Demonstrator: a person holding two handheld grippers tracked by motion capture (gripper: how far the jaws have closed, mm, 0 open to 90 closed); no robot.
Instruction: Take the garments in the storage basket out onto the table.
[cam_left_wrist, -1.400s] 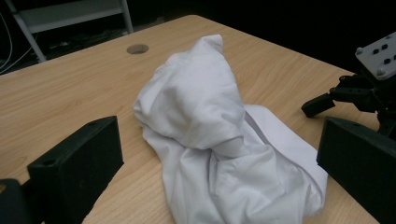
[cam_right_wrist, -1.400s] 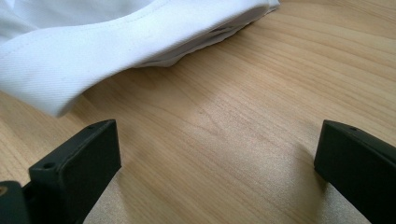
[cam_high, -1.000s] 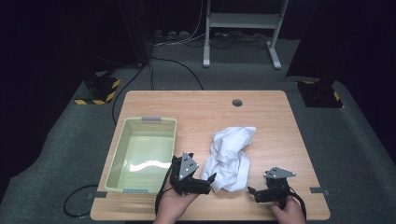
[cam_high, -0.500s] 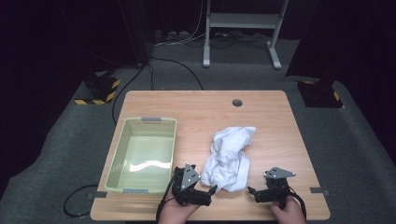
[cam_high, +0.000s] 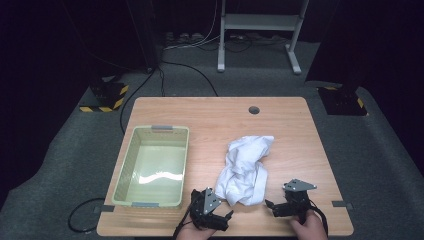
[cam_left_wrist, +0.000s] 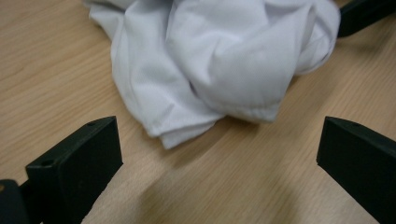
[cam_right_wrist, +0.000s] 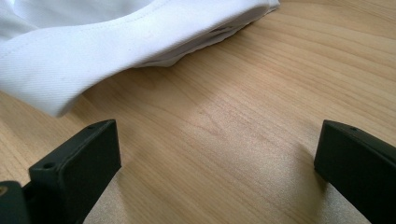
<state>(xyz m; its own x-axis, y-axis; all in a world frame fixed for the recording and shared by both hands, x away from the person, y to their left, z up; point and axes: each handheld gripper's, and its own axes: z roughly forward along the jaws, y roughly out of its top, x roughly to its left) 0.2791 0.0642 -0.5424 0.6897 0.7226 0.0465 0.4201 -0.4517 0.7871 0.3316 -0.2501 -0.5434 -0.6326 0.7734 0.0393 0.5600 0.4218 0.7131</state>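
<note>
A crumpled white cloth (cam_high: 246, 169) lies on the wooden table (cam_high: 210, 120), right of the middle. My left gripper (cam_high: 226, 221) rests near the front edge, just left of the cloth's near end, jaws wide apart and holding nothing. In the left gripper view the cloth (cam_left_wrist: 219, 60) lies a short way ahead of the open gripper (cam_left_wrist: 219, 158). My right gripper (cam_high: 270, 206) sits at the front right, open, pointing left at the cloth. The right gripper view has the cloth's hem (cam_right_wrist: 116, 42) ahead and to the left of the open gripper (cam_right_wrist: 217, 158).
A pale green plastic basket (cam_high: 154, 166) stands empty on the table's left half. A round cable hole (cam_high: 254, 110) sits near the far edge. Beyond the table are a grey carpet, cables and a metal stand (cam_high: 257, 30).
My left gripper has drawn back toward the front edge, away from the cloth's near end. The right gripper has hardly moved. The cloth stays put.
</note>
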